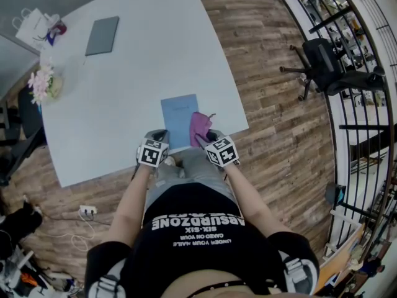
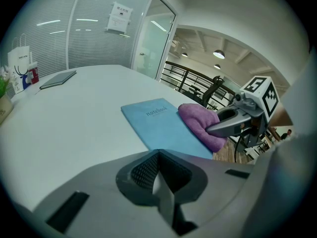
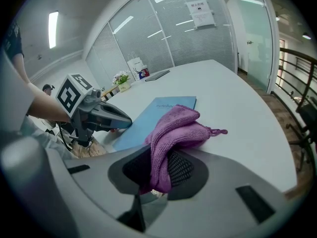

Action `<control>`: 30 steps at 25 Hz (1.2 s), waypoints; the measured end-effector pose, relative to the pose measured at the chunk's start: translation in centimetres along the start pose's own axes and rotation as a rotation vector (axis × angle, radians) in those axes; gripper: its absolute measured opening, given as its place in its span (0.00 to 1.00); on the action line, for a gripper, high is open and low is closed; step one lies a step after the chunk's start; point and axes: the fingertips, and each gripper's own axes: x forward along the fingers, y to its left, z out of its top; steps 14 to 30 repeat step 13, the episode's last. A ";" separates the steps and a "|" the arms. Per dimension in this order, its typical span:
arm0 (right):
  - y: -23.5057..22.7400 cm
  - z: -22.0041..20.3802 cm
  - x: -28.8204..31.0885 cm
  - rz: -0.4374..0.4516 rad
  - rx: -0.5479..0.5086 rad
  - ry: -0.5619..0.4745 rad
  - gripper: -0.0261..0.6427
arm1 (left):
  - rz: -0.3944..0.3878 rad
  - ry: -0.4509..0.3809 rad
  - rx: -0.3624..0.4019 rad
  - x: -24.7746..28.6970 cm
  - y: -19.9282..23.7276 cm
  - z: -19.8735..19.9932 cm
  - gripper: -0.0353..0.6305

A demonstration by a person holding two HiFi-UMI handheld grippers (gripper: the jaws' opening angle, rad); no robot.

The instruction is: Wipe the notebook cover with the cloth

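A light blue notebook point(image 1: 178, 118) lies flat on the white table point(image 1: 124, 98) near its front edge. A purple cloth point(image 1: 200, 128) rests on the notebook's right edge. My right gripper point(image 1: 211, 136) is shut on the cloth point(image 3: 174, 131), whose bunched end drapes forward over the notebook point(image 3: 161, 112). My left gripper point(image 1: 159, 135) sits at the notebook's near left corner, shut with nothing between its jaws. From the left gripper view the notebook point(image 2: 157, 121) lies ahead, with the cloth point(image 2: 199, 121) and the right gripper point(image 2: 233, 123) to its right. The left gripper point(image 3: 101, 115) shows in the right gripper view.
A grey closed laptop point(image 1: 102, 35) lies at the table's far side, with a white paper bag point(image 1: 32, 25) and a pot of flowers point(image 1: 42, 83) at the far left. An office chair point(image 1: 325, 64) and a black railing point(image 1: 366, 129) stand to the right, on wooden floor.
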 end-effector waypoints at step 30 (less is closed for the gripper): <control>-0.1 0.1 -0.2 0.002 -0.014 0.009 0.17 | -0.004 -0.003 0.000 0.0 -0.1 0.1 0.08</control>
